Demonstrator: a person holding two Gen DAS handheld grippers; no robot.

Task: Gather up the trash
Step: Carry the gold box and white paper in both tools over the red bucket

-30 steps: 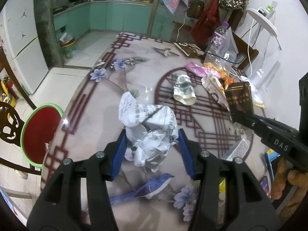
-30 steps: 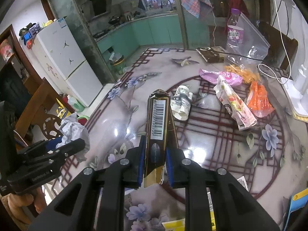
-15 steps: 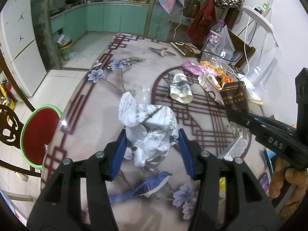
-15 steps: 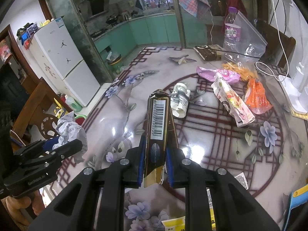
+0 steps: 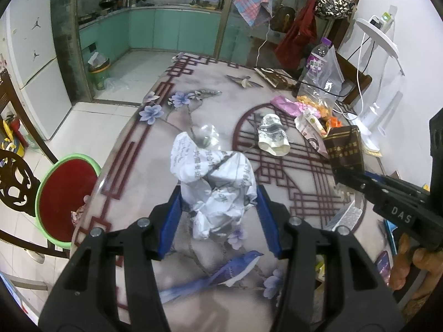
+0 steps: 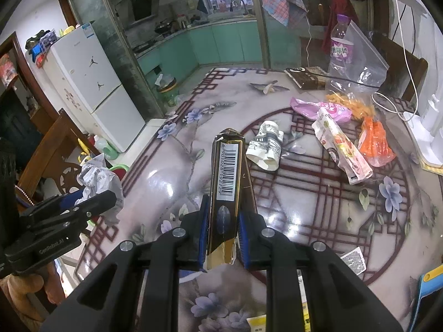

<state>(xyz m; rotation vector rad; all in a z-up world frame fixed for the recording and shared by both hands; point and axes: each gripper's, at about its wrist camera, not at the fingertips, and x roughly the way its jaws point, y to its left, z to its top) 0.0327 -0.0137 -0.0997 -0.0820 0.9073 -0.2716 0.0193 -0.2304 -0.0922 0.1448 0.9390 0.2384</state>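
Both hands are loaded and hanging over the flower-patterned glossy desk [image 6: 171,182]; the step in hand looks like carrying away, not picking.

Left: the left tongs [image 5: 218,215] are pinching a crumpled ball of white printed paper [image 5: 216,182], blue pads pressing into both its sides, clear of the desk. Beyond the desk edge, a red round stool with a green rim [image 5: 65,196] is standing on the tiled floor.

Centre: the right tongs [image 6: 223,232] are pressing tight on a flattened dark brown and gold cigarette carton with a barcode label [image 6: 228,182], which is sticking forward between the pads.

Right: still lying on the desk are a squashed white paper cup [image 6: 265,146], a long cream snack wrapper [image 6: 342,146], a pink wrapper [image 6: 318,109] and an orange plastic bag [image 6: 375,144].

Next move, as judged: both loads are needing a bin. A lined bin [image 6: 166,87] is standing on the kitchen floor, well away from the desk. Grips must hold until above it; the paper ball is looking loose.
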